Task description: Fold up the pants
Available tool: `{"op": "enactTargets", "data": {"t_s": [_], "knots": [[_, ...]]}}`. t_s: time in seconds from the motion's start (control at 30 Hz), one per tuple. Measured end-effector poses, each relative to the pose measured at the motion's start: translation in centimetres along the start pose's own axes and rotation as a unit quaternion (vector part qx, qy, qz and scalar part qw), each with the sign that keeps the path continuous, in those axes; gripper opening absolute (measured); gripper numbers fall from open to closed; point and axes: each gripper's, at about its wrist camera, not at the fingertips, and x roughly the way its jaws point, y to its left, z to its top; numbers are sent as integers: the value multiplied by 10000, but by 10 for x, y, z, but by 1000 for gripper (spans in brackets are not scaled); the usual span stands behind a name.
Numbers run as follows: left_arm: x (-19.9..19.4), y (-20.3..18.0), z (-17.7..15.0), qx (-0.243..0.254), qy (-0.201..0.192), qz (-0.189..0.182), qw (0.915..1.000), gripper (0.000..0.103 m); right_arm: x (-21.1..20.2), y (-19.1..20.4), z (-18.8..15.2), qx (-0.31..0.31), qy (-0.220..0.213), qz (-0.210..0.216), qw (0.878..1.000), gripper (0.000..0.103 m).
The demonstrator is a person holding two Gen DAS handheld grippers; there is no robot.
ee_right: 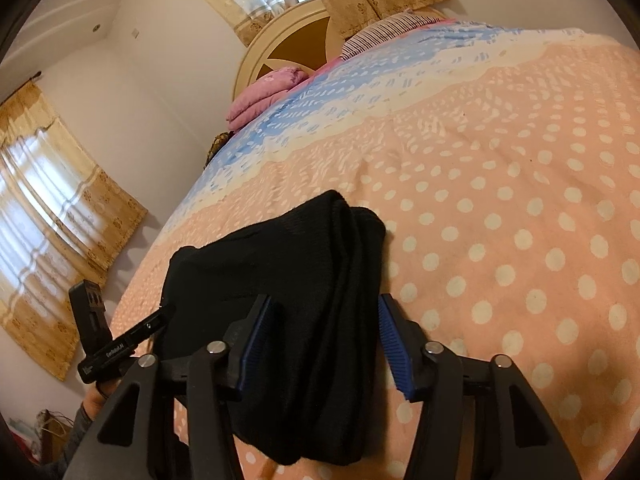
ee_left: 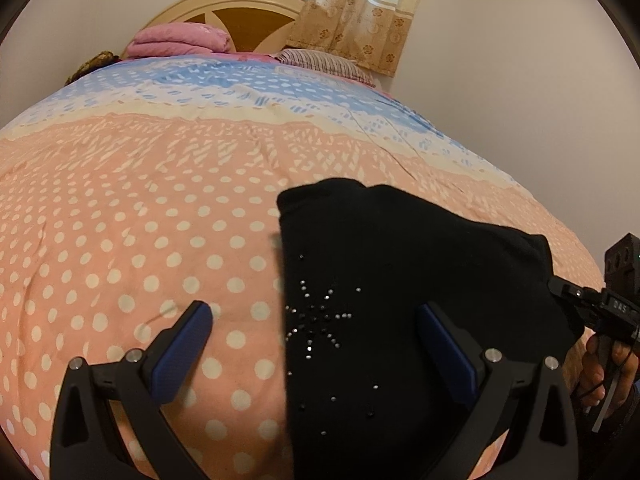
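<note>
**Straddling the black bundle from both sides**

Reaching over the bed's near edge, the right claw [ee_right: 324,340] stands part-way open with the folded black knit pants [ee_right: 280,280] between its blue ribbed pads. The left pad sits against the cloth, while the right pad appears just clear of the bundle's right edge, so this reads as a straddle, not a firm pinch. The left claw [ee_left: 316,344] is spread wide and holds nothing. Its right finger lies over the black fabric and its left finger hovers over the bare pink polka-dot bedspread [ee_left: 120,220], so the bundle's left edge runs up between them.

The pants lie on the bedspread close to the near edge, already doubled into a thick, roughly rectangular stack with a rhinestone starburst [ee_left: 316,320] facing up. The long axis appears to run from the claws away toward the headboard, with the rounded folded end pointing that way. Both claws are at the near end. The right one looks better placed for the next move, since it is centred on the stack's right margin.

Beyond, the bedspread turns to a blue-and-white band, then a folded pink quilt [ee_left: 180,38], a striped pillow [ee_left: 324,62] and the cream arched headboard [ee_left: 240,4] under tan curtains.
</note>
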Motion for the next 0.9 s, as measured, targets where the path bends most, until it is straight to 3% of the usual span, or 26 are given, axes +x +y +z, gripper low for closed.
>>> {"op": "enactTargets", "data": {"t_s": [0.2, 0.37, 0.53, 0.67, 0.77, 0.9], "knots": [[1, -3, 1, 89, -28, -156, 9998, 101, 2, -4, -1, 111, 48, 4, 9999, 48], [0, -5, 3, 87, 29, -523, 9986, 73, 3, -4, 0, 99, 92, 57, 9999, 45], [0, -6, 1, 42, 22, -707, 9975, 59, 3, -4, -2, 141, 132, 287, 9994, 36], [-6, -8, 1, 37, -72, -928, 9956, 23, -3, 7, -4, -32, 59, 325, 9994, 27], [-15, -11, 2, 109, -221, -921, 9954, 15, -11, 22, -2, -219, -41, 324, 9992, 26], [-27, -2, 7, -96, -334, -1141, 9929, 14, -18, 40, 6, -425, -95, 366, 9984, 25]]}}
